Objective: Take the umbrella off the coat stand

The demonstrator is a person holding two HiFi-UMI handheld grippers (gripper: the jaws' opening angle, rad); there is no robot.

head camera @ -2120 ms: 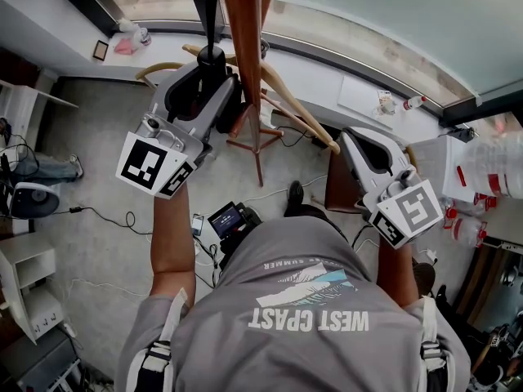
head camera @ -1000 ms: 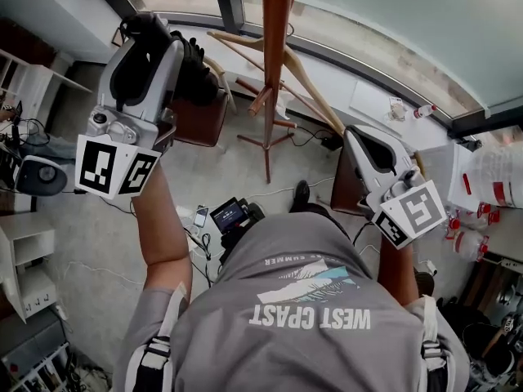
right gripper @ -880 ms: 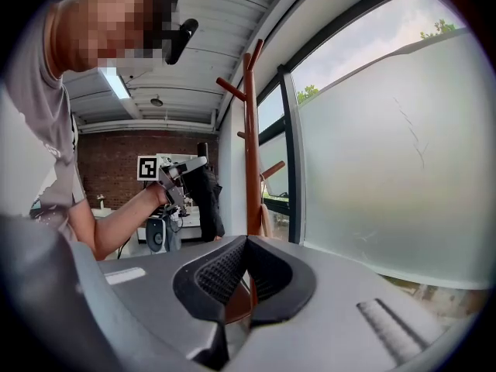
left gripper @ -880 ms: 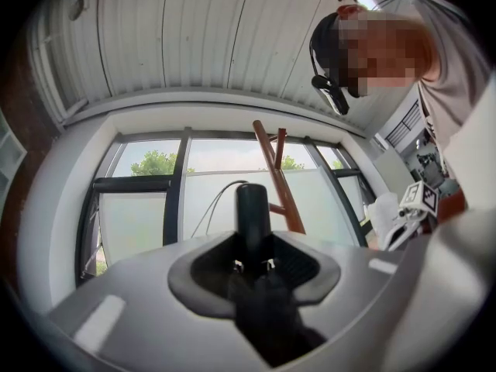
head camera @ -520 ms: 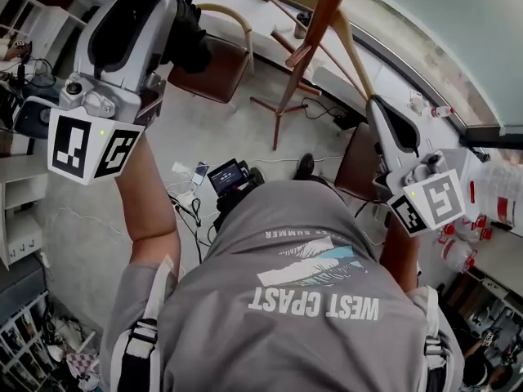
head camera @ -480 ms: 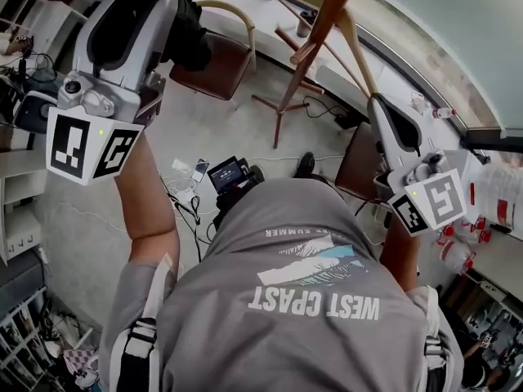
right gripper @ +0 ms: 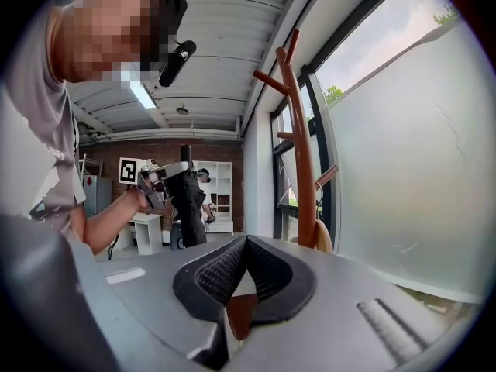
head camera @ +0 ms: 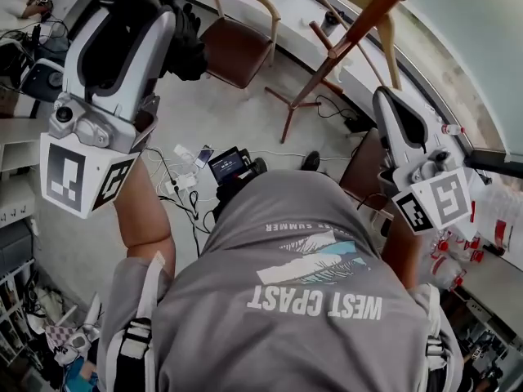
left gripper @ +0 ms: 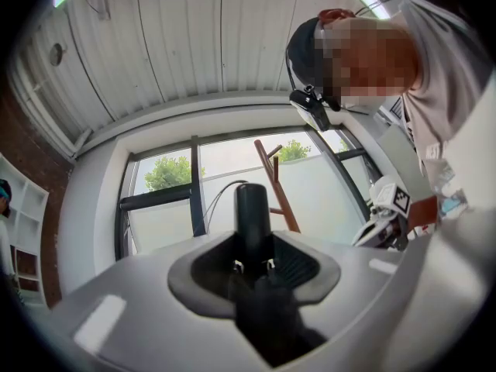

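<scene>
While the left gripper (left gripper: 252, 263) clamps the black folded umbrella (right gripper: 188, 208), it hangs farther from the tall brown wooden coat stand (right gripper: 302, 161) than before | right gripper (right gripper: 246, 242) pinched together, empty | umbrella looks off.

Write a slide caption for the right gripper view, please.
Left gripper holds the black umbrella clear of the wooden coat stand.

Two hand-held grippers (left gripper: 253, 265) (right gripper: 242, 273), one black umbrella (left gripper: 253, 208), one wooden coat stand (right gripper: 302, 146)
</scene>
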